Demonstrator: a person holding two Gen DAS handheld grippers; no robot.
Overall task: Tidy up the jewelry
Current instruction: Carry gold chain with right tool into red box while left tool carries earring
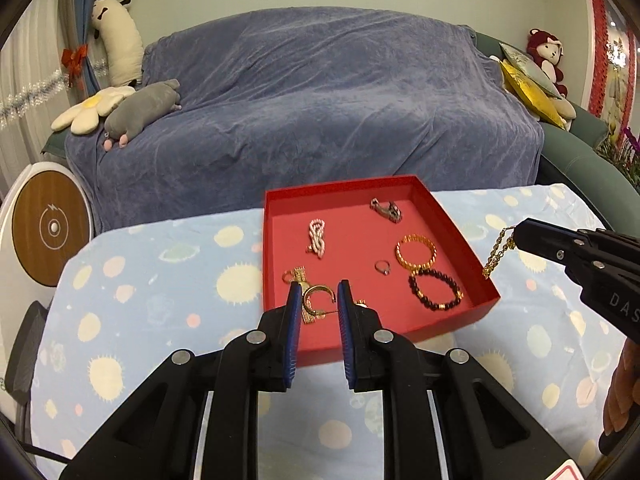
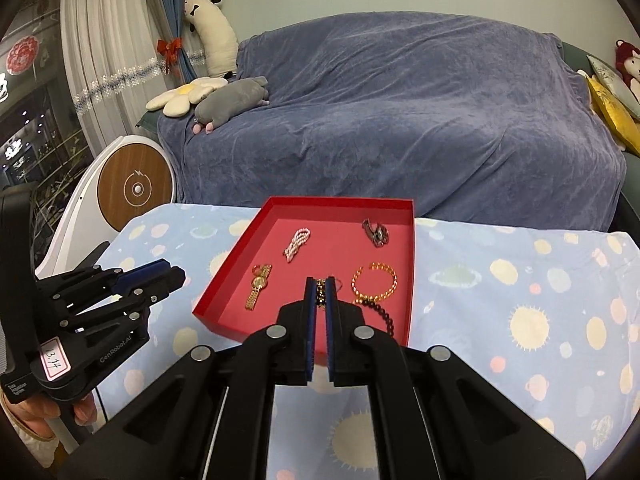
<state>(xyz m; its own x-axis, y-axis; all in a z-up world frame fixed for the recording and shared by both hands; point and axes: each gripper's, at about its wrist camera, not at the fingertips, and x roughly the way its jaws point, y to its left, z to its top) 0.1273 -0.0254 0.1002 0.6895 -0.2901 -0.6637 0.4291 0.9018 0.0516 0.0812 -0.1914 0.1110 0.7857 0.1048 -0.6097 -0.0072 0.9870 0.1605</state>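
Closest to the camera is the right gripper (image 2: 319, 292). Its two blue pads are almost pressed together, and they pinch a thin gold chain (image 1: 497, 254). In the left wrist view the chain hangs down from the tip, just past the right wall of the red tray (image 1: 464, 226), not yet over its floor.

The left gripper (image 1: 319, 298) is spread apart and holds nothing. It hovers low over the near edge of the tray, above a gold hoop earring (image 1: 316, 298).

The tray sits on a table with a light blue spotted cloth (image 2: 520, 280). Inside the tray lie a gold watch (image 2: 258, 286), a pink bead string (image 2: 297, 244), a dark metal piece (image 2: 375, 232), a gold bead bracelet (image 2: 375, 282), a dark bead bracelet (image 1: 436, 290) and a small ring (image 1: 383, 267).

The job looks almost done, since most things are already in the tray. The step now seems to be bringing the chain in. Next, the right gripper should move left over an open red spot, go low, and then let go. The chain is floppy, so it could catch on the tray wall or land on the bracelets.

Some words can be read. The left gripper's side says "GenRobot.AI", and a pink sticker on it reads something like "13.14". The right gripper shows the letters "DAS", cut off at the edge.
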